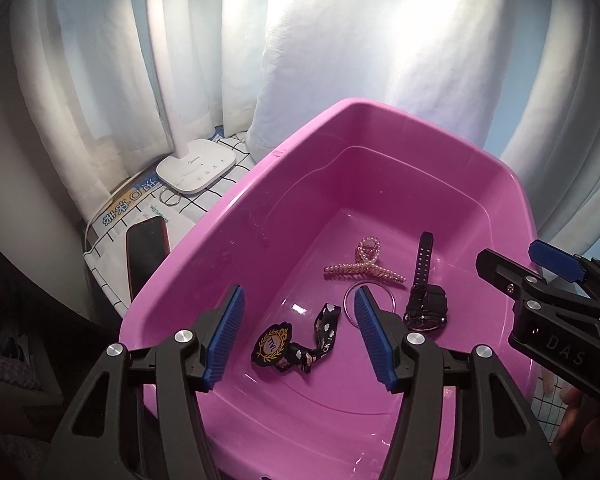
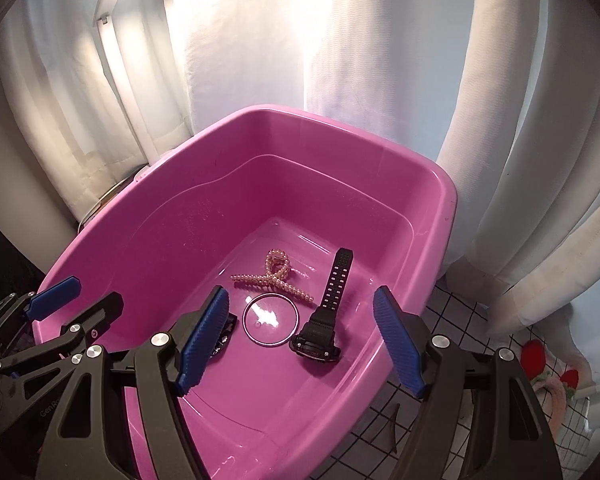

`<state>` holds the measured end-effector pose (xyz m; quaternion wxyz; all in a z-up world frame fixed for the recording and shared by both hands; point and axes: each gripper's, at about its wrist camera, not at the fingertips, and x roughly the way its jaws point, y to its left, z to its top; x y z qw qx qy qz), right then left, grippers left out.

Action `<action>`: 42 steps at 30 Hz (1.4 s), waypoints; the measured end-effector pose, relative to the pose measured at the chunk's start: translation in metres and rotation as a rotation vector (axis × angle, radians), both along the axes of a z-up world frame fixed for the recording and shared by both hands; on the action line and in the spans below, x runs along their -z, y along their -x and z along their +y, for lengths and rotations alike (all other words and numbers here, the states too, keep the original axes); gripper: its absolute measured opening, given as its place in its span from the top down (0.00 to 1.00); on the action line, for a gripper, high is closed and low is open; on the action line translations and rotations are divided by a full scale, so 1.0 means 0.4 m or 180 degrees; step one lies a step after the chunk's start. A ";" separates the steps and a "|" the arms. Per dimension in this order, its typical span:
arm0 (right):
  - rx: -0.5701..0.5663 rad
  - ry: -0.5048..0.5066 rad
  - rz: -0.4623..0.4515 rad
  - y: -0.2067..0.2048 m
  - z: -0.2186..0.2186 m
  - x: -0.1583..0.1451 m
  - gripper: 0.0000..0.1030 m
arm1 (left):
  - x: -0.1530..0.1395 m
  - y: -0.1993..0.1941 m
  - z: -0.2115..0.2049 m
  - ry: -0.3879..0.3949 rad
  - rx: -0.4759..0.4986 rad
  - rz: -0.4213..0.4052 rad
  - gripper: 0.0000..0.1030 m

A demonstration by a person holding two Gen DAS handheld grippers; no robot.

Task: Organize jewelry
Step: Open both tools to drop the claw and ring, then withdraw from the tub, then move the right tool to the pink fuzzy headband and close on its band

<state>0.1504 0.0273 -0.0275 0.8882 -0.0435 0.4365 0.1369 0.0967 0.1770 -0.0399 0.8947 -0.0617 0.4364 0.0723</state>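
Note:
A pink plastic bin (image 1: 236, 216) (image 2: 148, 216) holds a pearl hair claw (image 1: 364, 266) (image 2: 274, 272), a thin metal bangle (image 1: 388, 294) (image 2: 271, 321), a black watch (image 1: 424, 300) (image 2: 324, 328) and a black patterned ribbon with a badge (image 1: 296, 344). My left gripper (image 1: 300, 340) is open and empty above the bin's near end, over the ribbon. My right gripper (image 2: 300, 340) is open and empty above the bin's near right side, over the bangle and watch. Each gripper shows at the edge of the other's view.
A white lamp base (image 1: 196, 170), a second ring (image 1: 170, 197) and a dark phone (image 1: 146, 248) lie left of the bin on a grid-patterned cloth (image 2: 452, 360). White curtains hang behind. A red-and-pink fuzzy item (image 2: 552, 384) lies at right.

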 end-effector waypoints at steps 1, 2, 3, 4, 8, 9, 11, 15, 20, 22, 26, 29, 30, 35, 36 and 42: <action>0.0021 -0.0023 -0.0012 0.012 -0.008 -0.003 0.31 | -0.006 0.009 -0.007 -0.0005 0.0006 -0.0042 0.32; 0.0043 -0.0055 -0.0025 0.025 -0.020 -0.005 0.31 | -0.013 0.018 -0.015 -0.0015 0.0017 -0.0072 0.32; 0.0074 -0.0084 -0.0038 0.039 -0.033 -0.007 0.31 | -0.018 0.025 -0.025 -0.0014 0.0037 -0.0091 0.32; 0.0100 -0.0114 -0.0043 0.053 -0.048 -0.008 0.31 | -0.023 0.032 -0.035 0.0002 0.0064 -0.0104 0.32; 0.0247 -0.0221 -0.0055 0.116 -0.137 -0.007 0.31 | -0.046 0.057 -0.084 0.0071 0.0161 -0.0187 0.23; 0.0297 -0.0238 -0.0056 0.131 -0.163 -0.006 0.31 | -0.052 0.063 -0.098 0.0083 0.0192 -0.0208 0.22; 0.0418 -0.0274 -0.0059 0.163 -0.228 -0.006 0.31 | -0.060 0.074 -0.128 0.0138 0.0269 -0.0231 0.20; 0.0742 -0.0302 -0.0034 0.235 -0.382 0.009 0.31 | -0.068 0.100 -0.191 0.0311 0.0430 -0.0264 0.19; 0.1187 -0.0306 0.0054 0.336 -0.568 0.051 0.31 | -0.063 0.135 -0.290 0.0402 0.0691 -0.0301 0.18; 0.1335 -0.0299 0.0103 0.376 -0.623 0.073 0.31 | -0.059 0.148 -0.332 0.0432 0.0811 -0.0298 0.16; 0.1560 -0.0335 0.0216 0.430 -0.710 0.118 0.31 | -0.048 0.177 -0.413 0.0516 0.1066 -0.0300 0.12; 0.1642 -0.0369 0.0272 0.451 -0.747 0.140 0.31 | -0.029 0.197 -0.473 0.0492 0.1209 -0.0287 0.09; 0.1646 -0.0384 0.0279 0.456 -0.756 0.147 0.31 | -0.016 0.201 -0.493 0.0474 0.1244 -0.0261 0.09; 0.1639 -0.0403 0.0308 0.479 -0.787 0.171 0.31 | 0.090 0.193 -0.566 0.0456 0.1276 0.0032 0.08; 0.1647 -0.0411 0.0319 0.482 -0.796 0.179 0.31 | 0.115 0.188 -0.577 0.0440 0.1271 0.0067 0.08; 0.1698 -0.0433 0.0394 0.476 -0.849 0.236 0.31 | 0.254 0.125 -0.617 0.0201 0.1106 0.0334 0.08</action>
